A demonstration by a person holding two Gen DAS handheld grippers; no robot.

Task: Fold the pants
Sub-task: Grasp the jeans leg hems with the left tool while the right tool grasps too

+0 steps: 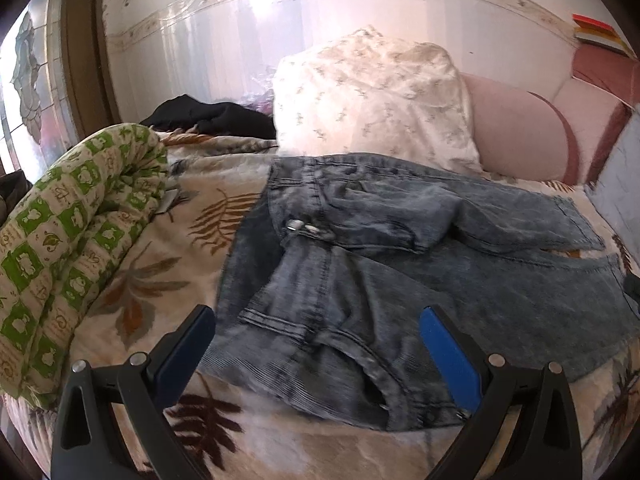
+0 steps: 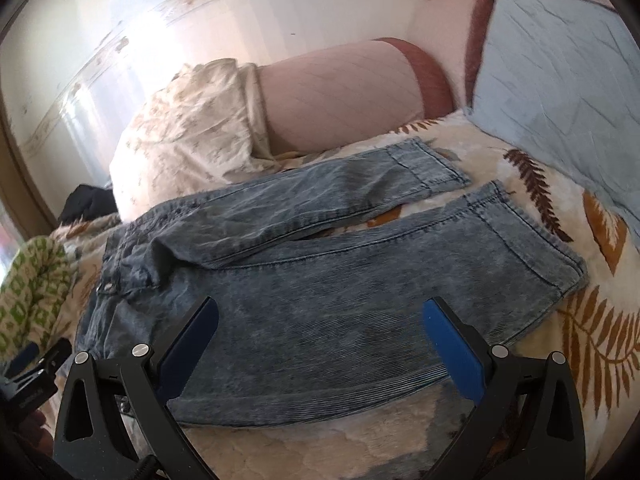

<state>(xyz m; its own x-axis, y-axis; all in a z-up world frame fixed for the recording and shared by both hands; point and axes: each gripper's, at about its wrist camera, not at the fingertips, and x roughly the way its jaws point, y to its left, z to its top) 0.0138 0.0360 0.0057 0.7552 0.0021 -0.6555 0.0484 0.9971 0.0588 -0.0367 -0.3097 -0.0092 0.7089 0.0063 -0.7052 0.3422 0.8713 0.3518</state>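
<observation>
left tool (image 1: pixel 316 344) spread wide, empty | over jeans (image 1: pixel 400 272) waistband | jeans on leaf-print blanket (image 1: pixel 168 272)

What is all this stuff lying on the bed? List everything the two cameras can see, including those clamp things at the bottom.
jeans: one pair, washed blue denim, spread flat on the bed, the two legs side by side, waist toward the green quilt
bedspread: one, cream with brown leaf print, under the jeans
rolled quilt: one, green and white checks, beside the waist end
floral pillow: one, white with small sprigs, behind the jeans by the wall
pink bolster: one, pink with darker end, next to the floral pillow
light blue pillow: one, pale blue, near the leg cuffs
black garment: one, black, bunched by the wall
left hand-held gripper: one, black with blue pads, open, over the waist
right hand-held gripper: one, same colours, open, over the nearer leg
</observation>
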